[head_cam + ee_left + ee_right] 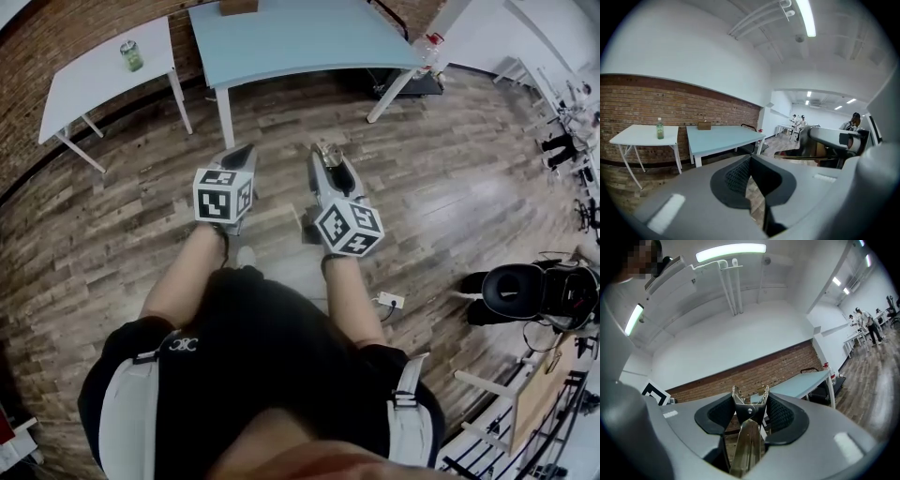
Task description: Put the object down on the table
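My right gripper (750, 412) is shut on metal tongs (749, 427) whose toothed tips (750, 394) stick up past the pads. In the head view the right gripper (327, 157) hangs over the wooden floor with the shiny tongs (327, 150) at its front. My left gripper (239, 155) hangs beside it at the left. Its jaws (750, 176) are shut with nothing between them. The light blue table (300, 37) stands ahead of both grippers, some way off, and shows as a blue table (722, 138) in the left gripper view too.
A white table (103, 70) with a green bottle (131, 56) stands left of the blue table. A brown box (239, 7) sits on the blue table's far edge. A black seat (525, 292) and a white socket box (389, 300) are at the right. People stand far right (799, 123).
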The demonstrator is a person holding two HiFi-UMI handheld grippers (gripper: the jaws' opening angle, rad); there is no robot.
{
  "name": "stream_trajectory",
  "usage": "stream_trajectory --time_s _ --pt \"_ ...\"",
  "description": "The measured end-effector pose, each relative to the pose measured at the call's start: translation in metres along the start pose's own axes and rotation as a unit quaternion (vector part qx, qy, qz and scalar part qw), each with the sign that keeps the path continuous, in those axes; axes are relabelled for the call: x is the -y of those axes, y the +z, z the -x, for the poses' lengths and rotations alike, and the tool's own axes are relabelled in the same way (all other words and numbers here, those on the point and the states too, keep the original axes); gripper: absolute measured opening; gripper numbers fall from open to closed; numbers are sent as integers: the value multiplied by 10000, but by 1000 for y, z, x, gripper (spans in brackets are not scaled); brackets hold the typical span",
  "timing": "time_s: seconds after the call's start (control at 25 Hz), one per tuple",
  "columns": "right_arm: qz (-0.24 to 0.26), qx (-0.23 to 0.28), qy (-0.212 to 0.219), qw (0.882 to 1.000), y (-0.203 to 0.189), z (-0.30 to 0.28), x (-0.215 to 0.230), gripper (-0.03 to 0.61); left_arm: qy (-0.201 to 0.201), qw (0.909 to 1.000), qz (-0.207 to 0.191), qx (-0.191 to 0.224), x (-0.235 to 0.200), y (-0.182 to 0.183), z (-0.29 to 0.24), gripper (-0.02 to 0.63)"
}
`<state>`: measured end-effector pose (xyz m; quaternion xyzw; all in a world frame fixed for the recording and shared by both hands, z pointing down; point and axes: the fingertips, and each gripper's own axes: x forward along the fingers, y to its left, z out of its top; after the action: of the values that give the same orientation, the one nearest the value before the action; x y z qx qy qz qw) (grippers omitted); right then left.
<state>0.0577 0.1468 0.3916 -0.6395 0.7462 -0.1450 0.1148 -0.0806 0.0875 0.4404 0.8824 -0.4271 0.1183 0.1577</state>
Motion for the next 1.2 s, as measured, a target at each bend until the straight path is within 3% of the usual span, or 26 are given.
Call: stream_trajectory --time_s 0.48,1.2 --pt "-117 -125 -253 9995 -2 -114 20 225 -128 9996 115 -214 -76 32 -82 0" --pt "-30 -255 -248 9994 -5 -212 29 225 -234 9989 336 -236 -136 59 -148 0"
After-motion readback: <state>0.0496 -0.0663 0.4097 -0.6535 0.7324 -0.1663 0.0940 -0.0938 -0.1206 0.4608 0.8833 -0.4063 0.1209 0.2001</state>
